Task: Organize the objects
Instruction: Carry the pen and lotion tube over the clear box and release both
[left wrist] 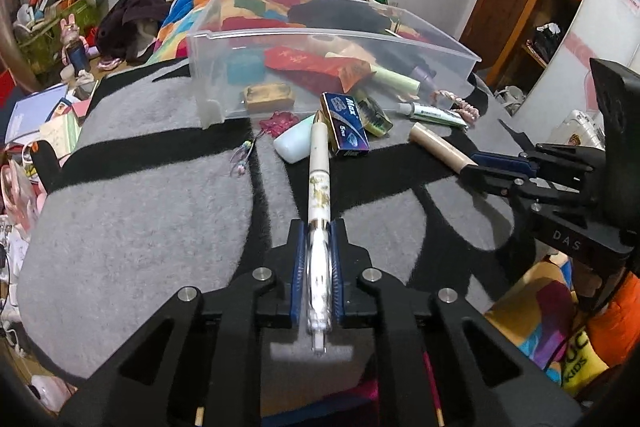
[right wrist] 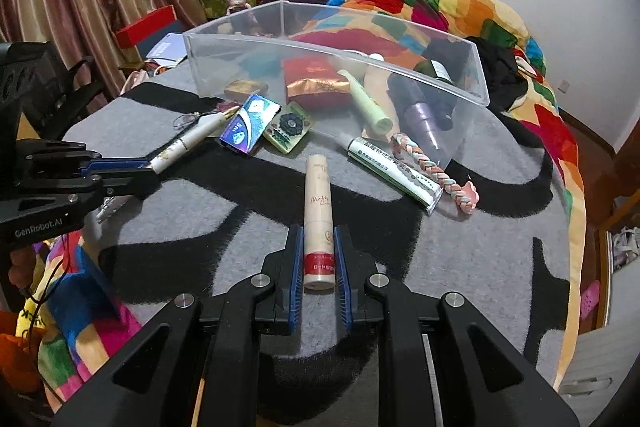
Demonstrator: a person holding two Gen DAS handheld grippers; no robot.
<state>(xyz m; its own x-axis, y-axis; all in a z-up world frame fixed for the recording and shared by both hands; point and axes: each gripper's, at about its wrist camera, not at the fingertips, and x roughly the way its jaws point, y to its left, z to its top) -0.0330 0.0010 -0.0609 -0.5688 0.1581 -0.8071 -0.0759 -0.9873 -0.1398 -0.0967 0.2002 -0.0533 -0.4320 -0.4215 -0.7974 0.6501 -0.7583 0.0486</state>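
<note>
My left gripper (left wrist: 319,227) is shut on a white pen (left wrist: 319,183) with a gold pattern, held low over the grey and black rug (left wrist: 140,211). It also shows in the right wrist view (right wrist: 148,167) with the pen (right wrist: 192,139). My right gripper (right wrist: 317,231) is shut on a beige tube (right wrist: 318,211) with a red band; it also shows in the left wrist view (left wrist: 468,167) with the tube (left wrist: 438,147). A clear plastic bin (left wrist: 404,23) (right wrist: 320,47) stands beyond, holding a red pouch (right wrist: 312,83), a green tube (right wrist: 366,103) and a purple bottle (right wrist: 420,111).
In front of the bin lie a blue staple box (right wrist: 250,129) (left wrist: 346,123), a green flower-print case (right wrist: 289,129), a toothpaste tube (right wrist: 394,173), a braided cord (right wrist: 432,171) and a pale blue container (left wrist: 294,143). A colourful quilt (right wrist: 440,3) lies behind.
</note>
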